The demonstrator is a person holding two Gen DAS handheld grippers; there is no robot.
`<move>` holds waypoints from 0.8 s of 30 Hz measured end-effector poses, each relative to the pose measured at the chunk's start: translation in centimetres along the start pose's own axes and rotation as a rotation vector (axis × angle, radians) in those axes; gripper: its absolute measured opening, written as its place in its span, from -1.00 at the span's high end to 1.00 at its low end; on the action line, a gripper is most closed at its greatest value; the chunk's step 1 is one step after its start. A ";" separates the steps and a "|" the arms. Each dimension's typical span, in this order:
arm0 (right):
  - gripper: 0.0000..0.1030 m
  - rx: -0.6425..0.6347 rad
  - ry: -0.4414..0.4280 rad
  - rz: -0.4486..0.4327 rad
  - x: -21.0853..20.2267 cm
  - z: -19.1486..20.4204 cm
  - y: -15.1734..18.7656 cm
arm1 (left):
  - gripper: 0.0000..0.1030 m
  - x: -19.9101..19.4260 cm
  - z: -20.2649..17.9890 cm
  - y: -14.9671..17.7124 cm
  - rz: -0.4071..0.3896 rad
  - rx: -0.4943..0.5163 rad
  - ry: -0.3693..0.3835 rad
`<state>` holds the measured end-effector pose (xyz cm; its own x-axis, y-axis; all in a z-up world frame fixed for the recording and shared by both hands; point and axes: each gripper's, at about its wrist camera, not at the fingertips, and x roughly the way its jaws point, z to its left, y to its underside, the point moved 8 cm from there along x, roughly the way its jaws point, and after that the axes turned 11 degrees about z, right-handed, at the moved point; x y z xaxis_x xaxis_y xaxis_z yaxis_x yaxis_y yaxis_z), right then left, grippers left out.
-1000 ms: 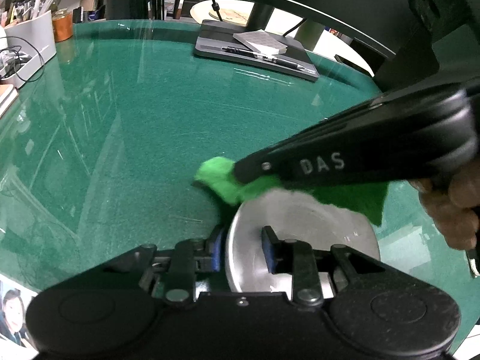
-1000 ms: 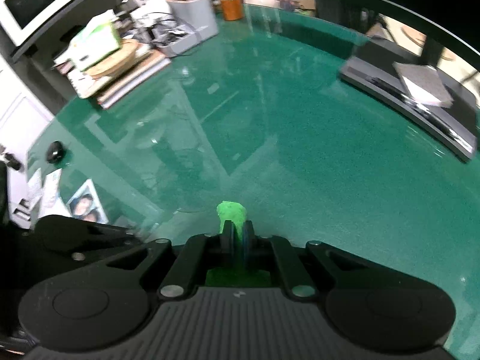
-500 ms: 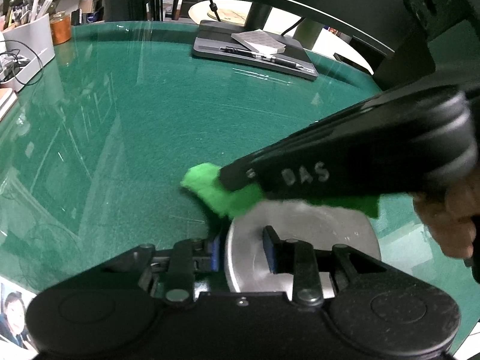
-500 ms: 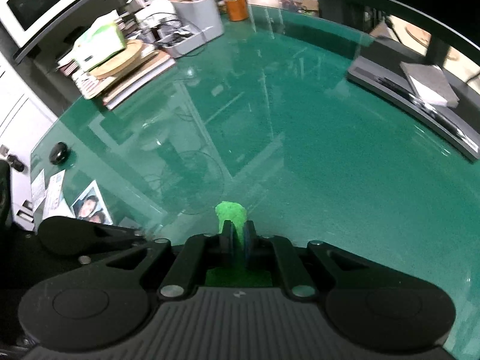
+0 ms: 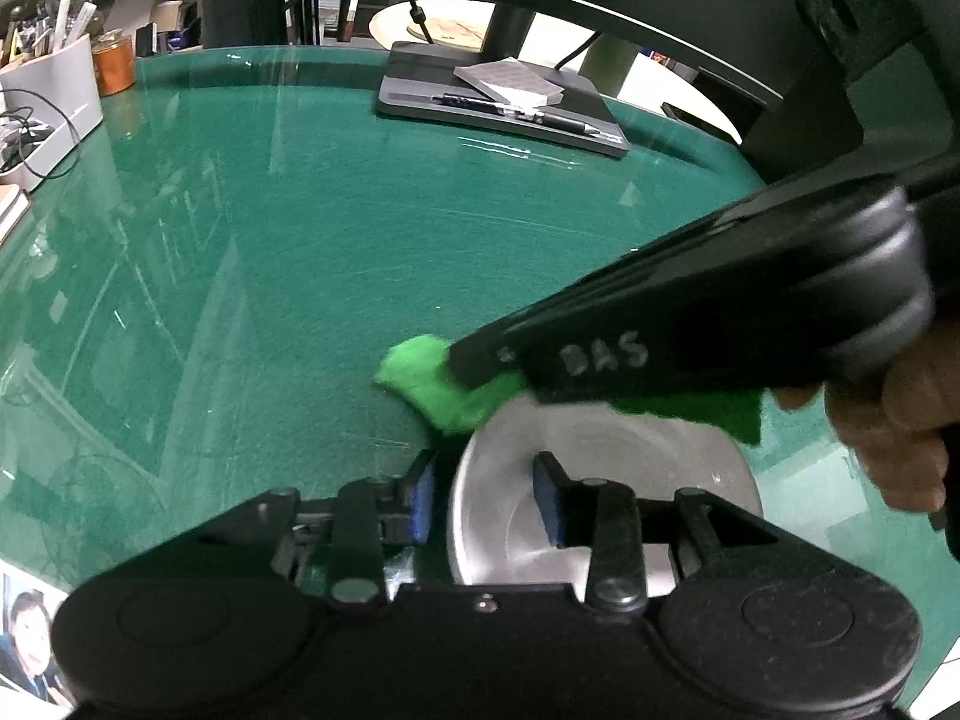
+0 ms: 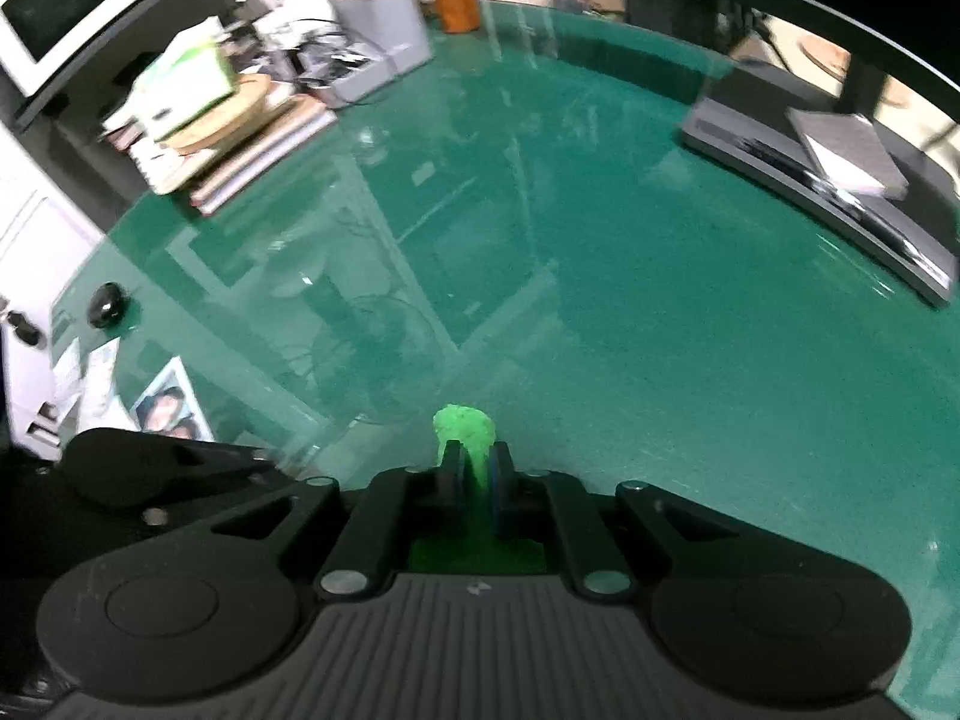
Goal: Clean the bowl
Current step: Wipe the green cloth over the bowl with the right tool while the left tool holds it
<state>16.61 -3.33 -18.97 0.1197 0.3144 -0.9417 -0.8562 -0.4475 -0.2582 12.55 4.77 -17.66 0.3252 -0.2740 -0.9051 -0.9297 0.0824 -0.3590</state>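
Since a second ago: in the left wrist view the right gripper (image 5: 474,360) and its green cloth (image 5: 432,384) have slid a little leftward over the far rim of the bowl (image 5: 600,468); the bowl itself sits as before between the left gripper's fingers. In the right wrist view the table scene has swung, the desk clutter now blurred.

Left wrist view. Metal bowl low in frame, near centre-right, on the green glass table (image 5: 360,240). Left gripper (image 5: 489,498) clamped on the bowl's left rim: one blue pad outside the wall, one inside. Green cloth lies across the bowl's far edge, bunched end sticking out to the left, touching or just above the rim; cannot tell which. Right gripper crosses from the right, lettered "DAS"; the person's hand (image 5: 894,420) shows at the right edge. Far off, a grey tray (image 5: 504,102) carries a pen and a notepad. Far left, a white organiser (image 5: 54,96) and an orange jar (image 5: 114,63).

Right wrist view. Right gripper (image 6: 474,468) closed tight on the green cloth (image 6: 465,429), a tuft poking past the tips. Bowl not in sight here. Left gripper's body (image 6: 156,468) at the near left. Photos (image 6: 162,402) under the glass, near left. Stacked books and clutter (image 6: 228,138) far left; grey tray (image 6: 828,192) far right.
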 end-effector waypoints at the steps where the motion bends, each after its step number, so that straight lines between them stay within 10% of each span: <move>1: 0.83 0.006 0.006 0.002 0.0 -0.3 0.1 | 0.32 0.0 0.0 0.0 0.000 0.000 0.000; 24: 0.82 0.000 0.007 -0.017 -0.2 0.3 0.5 | 0.20 0.0 -0.1 -0.1 0.001 0.015 -0.012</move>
<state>15.96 -3.38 -18.88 0.1378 0.3166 -0.9385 -0.8539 -0.4422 -0.2746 12.65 4.62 -17.60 0.3268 -0.2628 -0.9078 -0.9273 0.0965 -0.3618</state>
